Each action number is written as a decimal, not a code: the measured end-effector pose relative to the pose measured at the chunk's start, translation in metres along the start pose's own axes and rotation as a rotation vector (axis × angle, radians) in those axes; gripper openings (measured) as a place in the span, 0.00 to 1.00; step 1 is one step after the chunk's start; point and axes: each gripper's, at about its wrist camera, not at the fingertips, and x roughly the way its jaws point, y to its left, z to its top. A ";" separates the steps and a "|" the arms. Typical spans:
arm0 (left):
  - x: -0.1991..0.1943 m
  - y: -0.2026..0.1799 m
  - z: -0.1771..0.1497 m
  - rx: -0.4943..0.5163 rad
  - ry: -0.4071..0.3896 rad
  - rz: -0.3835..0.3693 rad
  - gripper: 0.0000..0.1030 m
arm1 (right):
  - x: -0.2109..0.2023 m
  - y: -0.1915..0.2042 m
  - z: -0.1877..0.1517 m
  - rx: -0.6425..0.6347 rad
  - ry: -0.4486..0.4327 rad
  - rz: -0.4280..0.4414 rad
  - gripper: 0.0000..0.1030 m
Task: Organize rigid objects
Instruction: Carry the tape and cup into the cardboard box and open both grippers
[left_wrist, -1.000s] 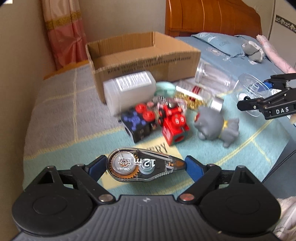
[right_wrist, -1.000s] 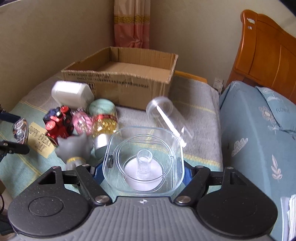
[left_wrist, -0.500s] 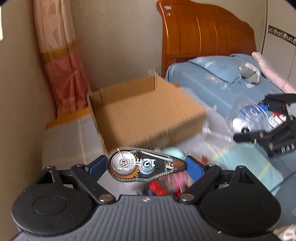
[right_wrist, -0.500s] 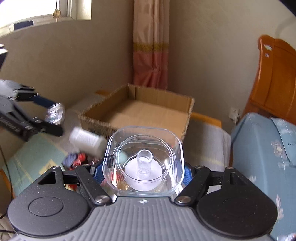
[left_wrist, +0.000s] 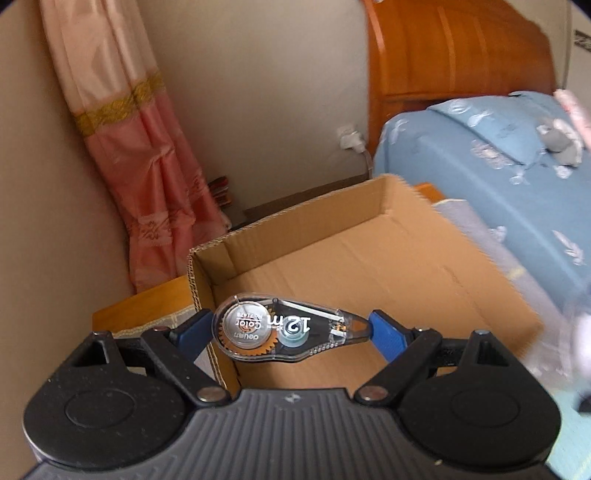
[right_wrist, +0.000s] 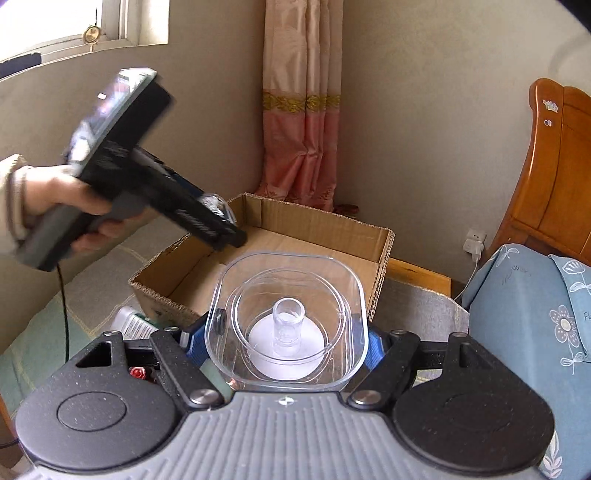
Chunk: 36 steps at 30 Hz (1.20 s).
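My left gripper (left_wrist: 290, 328) is shut on a clear correction tape dispenser (left_wrist: 284, 330) marked "12 m" and holds it over the near left corner of the open cardboard box (left_wrist: 388, 280). In the right wrist view the left gripper (right_wrist: 221, 225) hangs above the box's left wall, the tape mostly hidden behind it. My right gripper (right_wrist: 286, 339) is shut on a clear square plastic container (right_wrist: 286, 321) with a white disc inside, held just in front of the box (right_wrist: 332, 236). The box looks empty inside.
A pink curtain (right_wrist: 303, 110) hangs behind the box. A blue bed (left_wrist: 498, 177) with wooden headboard (right_wrist: 554, 166) lies to the right. A white bottle (right_wrist: 133, 323) and a red toy piece (right_wrist: 138, 373) lie below the box's near wall.
Both grippers rose from the pile of objects and moved toward the box. The left one now holds the tape over the box's interior; the right one has come close to its near wall.
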 end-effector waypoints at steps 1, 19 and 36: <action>0.009 0.002 0.003 -0.010 0.009 0.005 0.87 | 0.003 0.000 0.000 0.003 0.001 0.000 0.78; -0.013 0.017 -0.011 -0.072 0.023 -0.021 0.90 | 0.030 0.001 0.017 -0.010 0.032 0.000 0.78; -0.072 0.025 -0.047 -0.035 -0.066 0.019 0.95 | 0.067 -0.007 0.032 0.083 0.062 -0.069 0.93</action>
